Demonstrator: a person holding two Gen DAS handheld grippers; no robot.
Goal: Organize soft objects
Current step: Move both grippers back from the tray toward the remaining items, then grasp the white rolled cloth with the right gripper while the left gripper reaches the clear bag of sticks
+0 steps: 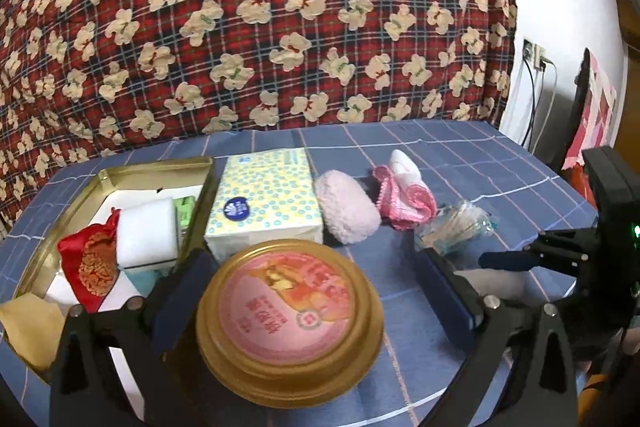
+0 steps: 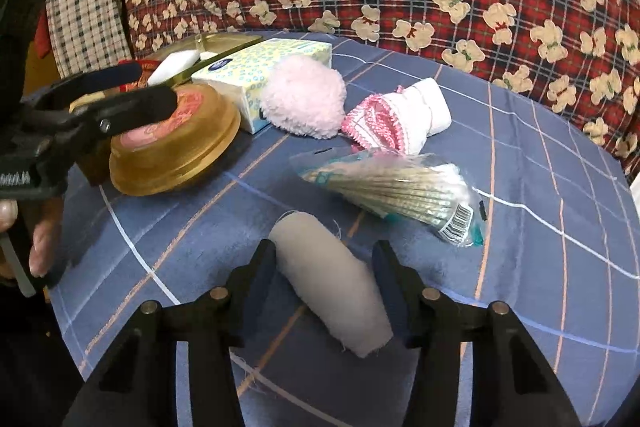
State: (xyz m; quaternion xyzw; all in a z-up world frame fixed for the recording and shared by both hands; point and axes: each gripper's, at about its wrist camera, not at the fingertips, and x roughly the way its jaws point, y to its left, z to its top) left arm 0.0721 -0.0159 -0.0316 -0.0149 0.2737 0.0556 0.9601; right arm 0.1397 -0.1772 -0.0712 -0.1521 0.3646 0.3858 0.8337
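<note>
- Nearest to my right gripper (image 2: pixel 324 263): grey cloth roll (image 2: pixel 332 279), lying between the jaws, which stand apart and do not yet press it.
- Roll lies flat on the blue checked bench (image 2: pixel 520 227); long axis runs along my fingers, far end tipped slightly left.
- Step, as I judge it: grasping the roll. Next: close squarely on its sides, lift, carry to the gold tin (image 1: pixel 120 175).
- Left gripper (image 1: pixel 320 291) is apart, straddling the round gold lid (image 1: pixel 290 323), not clamping it.
- Further off: cotton swab bag (image 2: pixel 400 195), pink puff (image 2: pixel 304 99).
</note>
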